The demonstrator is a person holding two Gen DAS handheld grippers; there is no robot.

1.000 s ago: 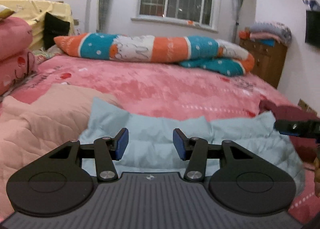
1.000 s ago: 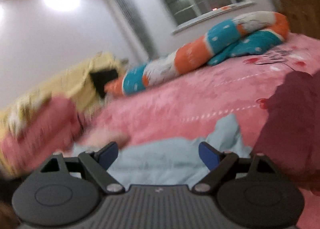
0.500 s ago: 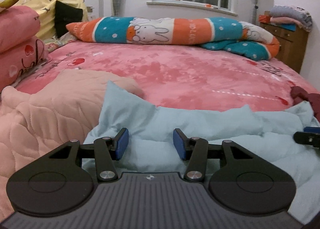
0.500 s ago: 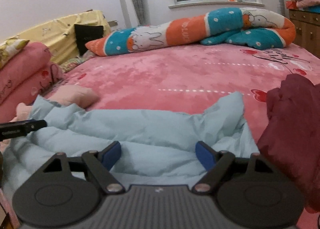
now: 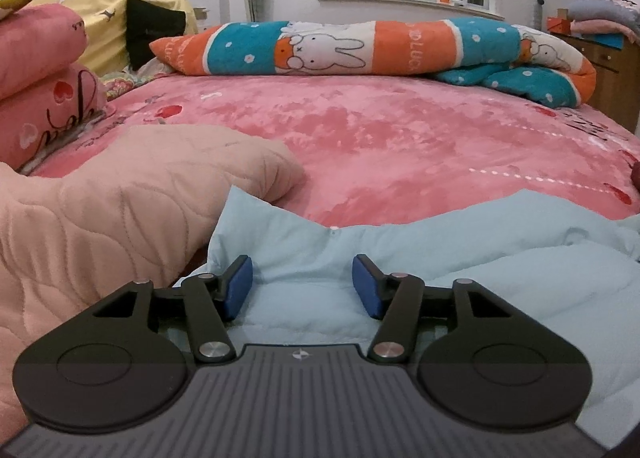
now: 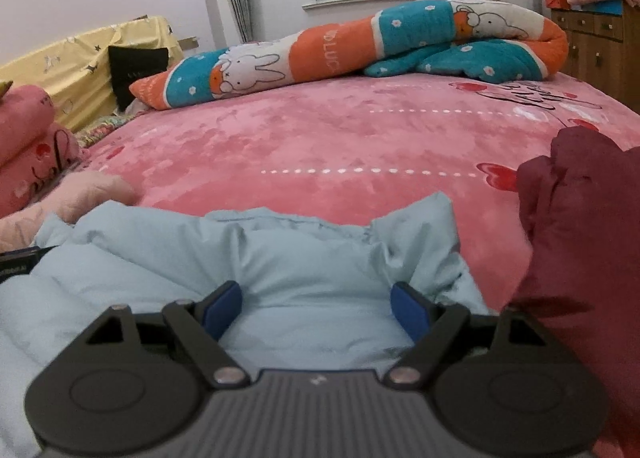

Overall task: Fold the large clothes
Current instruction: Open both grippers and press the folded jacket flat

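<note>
A pale pink quilted garment [image 5: 120,217] is seen at the left on the pink bed cover [image 5: 400,145]. Just beside it, a light blue padded jacket [image 5: 440,258] is spread along the near edge of the bed. The left gripper [image 5: 302,282] is held low over the jacket's left part, its jaws opening, with puffed fabric lying between the pads but not pinched. The right gripper [image 6: 316,308] is held apart over the right part, nothing clamped. A dark red garment [image 6: 580,225] is heaped at the right.
</note>
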